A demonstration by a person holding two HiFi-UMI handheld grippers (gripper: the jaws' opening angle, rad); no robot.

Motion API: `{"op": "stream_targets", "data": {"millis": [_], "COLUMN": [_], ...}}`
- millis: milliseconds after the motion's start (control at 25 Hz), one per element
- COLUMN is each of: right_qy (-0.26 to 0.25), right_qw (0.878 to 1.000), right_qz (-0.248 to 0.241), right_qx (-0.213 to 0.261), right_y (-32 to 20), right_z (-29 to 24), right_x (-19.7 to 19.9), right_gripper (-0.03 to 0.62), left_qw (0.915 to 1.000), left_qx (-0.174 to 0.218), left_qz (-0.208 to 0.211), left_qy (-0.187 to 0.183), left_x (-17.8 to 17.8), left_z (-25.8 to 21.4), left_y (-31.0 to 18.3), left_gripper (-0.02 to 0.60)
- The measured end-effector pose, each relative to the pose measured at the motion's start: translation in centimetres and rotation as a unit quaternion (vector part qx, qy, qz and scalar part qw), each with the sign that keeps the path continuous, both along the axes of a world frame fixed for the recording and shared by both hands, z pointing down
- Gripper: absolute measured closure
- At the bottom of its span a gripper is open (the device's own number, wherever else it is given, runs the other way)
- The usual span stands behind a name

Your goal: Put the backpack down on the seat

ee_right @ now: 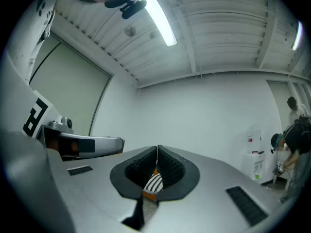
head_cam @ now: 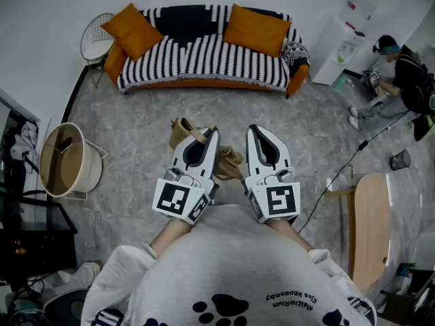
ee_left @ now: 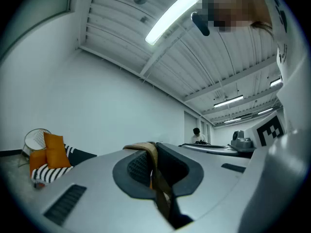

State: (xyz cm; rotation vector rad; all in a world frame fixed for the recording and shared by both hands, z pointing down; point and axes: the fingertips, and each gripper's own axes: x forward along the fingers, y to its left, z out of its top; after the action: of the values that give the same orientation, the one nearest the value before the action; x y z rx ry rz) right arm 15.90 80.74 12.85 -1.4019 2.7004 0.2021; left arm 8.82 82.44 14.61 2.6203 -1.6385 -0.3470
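A tan backpack (head_cam: 182,133) hangs in front of me above the grey floor, mostly hidden below my two grippers. My left gripper (head_cam: 212,134) is shut on its tan strap (ee_left: 148,155), which runs up between the pads. My right gripper (head_cam: 255,129) is beside it, to the right, its jaws shut with nothing between them; in the right gripper view the pads (ee_right: 167,165) meet at the tip. The seat, a black-and-white striped sofa (head_cam: 204,58) with orange cushions (head_cam: 255,29), stands against the far wall, some way ahead. It also shows at the lower left of the left gripper view, as the sofa (ee_left: 48,171).
A round beige basket (head_cam: 64,160) stands on the floor at the left, a wire chair (head_cam: 97,36) beside the sofa's left end. At the right are a wooden table (head_cam: 370,223), a floor cable (head_cam: 340,172), a small black bin (head_cam: 399,159), a white dispenser (head_cam: 343,43) and a crouching person (head_cam: 397,80).
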Motion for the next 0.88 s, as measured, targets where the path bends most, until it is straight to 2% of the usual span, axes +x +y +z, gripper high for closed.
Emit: {"op": "stream_targets", "data": {"millis": [200,600,880], "right_qy": [0.031,-0.005,0.002], "right_qw": [0.999,1.0,1.0], "right_qz": [-0.004,-0.011,-0.008], "right_qx": [-0.018,-0.026,-0.03], "right_y": [-0.2,-1.0,-1.1], "right_z": [1.3,1.8,2.4], "right_x": [1.3,4.5,5.0], "right_gripper": [0.56,0.56,0.56], "left_qw": [1.0,0.9998,0.9997], "left_qx": [0.002,-0.003,-0.011], "left_qz": [-0.009,-0.018,-0.019], "left_qy": [0.004,0.012,0.013], "left_x": [0.7,3.2,3.0], "left_z": [-0.3,-0.1,0.6], "left_y": [-0.1,-0.3,-1.0], "left_gripper": [0.555,0.555,0.555]}}
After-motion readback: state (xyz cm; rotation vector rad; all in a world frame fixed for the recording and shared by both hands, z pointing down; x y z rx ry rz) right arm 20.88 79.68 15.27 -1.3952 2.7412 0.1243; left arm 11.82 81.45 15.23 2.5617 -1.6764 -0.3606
